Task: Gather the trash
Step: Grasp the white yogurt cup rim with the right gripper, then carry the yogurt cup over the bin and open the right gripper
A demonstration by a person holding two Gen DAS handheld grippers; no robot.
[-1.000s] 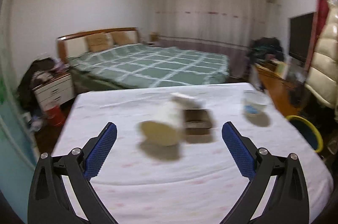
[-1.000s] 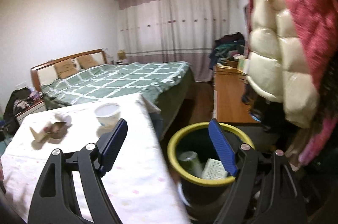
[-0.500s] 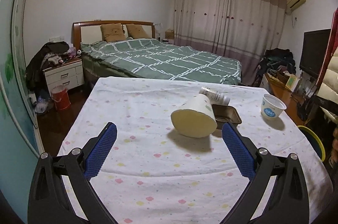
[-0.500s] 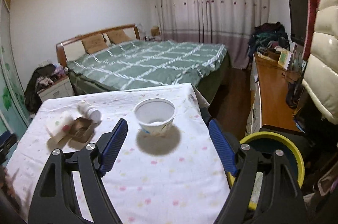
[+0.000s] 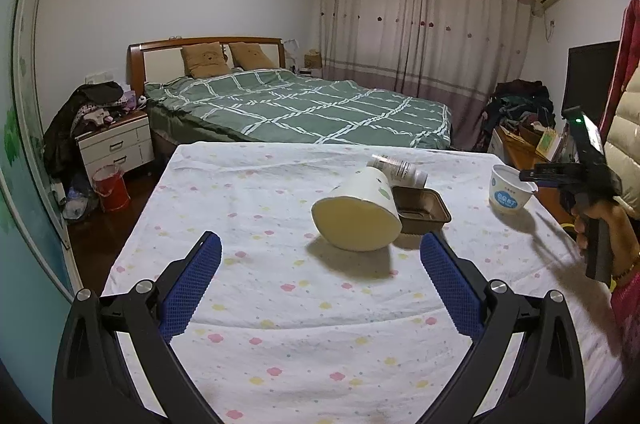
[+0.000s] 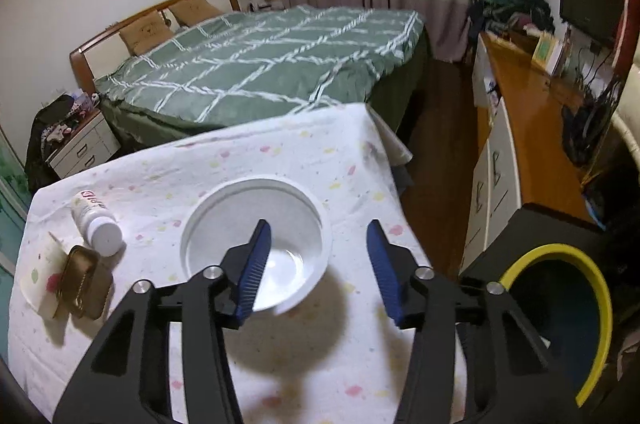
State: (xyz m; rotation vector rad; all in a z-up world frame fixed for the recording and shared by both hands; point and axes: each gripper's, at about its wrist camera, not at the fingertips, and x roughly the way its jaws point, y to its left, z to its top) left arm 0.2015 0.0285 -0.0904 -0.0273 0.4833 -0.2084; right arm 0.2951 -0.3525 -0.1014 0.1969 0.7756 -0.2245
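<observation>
Table (image 6: 280, 364) under the spotted cloth is your landmark; everything sits on it or off its right edge. Yellow-rimmed bin (image 6: 592, 308) stands on the floor just off that edge, beside the wooden desk (image 6: 532, 127). White bowl (image 6: 256, 244) sits upright near the table's right side. Your right gripper (image 6: 318, 264) hangs over it, jaws just narrowed, left finger inside the bowl, right finger outside, rim wall between them; pads not visibly pressing yet. Risk, as I judge it: a thin, light wall; close off-centre and the bowl tips, skids on the loose cloth, or slips out of a one-wall pinch on the swing to the bin. Further left on the table: tipped paper cup (image 5: 356, 216), brown foil tray (image 5: 420, 209) touching it, fallen white bottle (image 5: 396, 169) just behind. Your left gripper (image 5: 318, 288) faces them, jaws wide, empty; the cup fronts the tray and bottle.
</observation>
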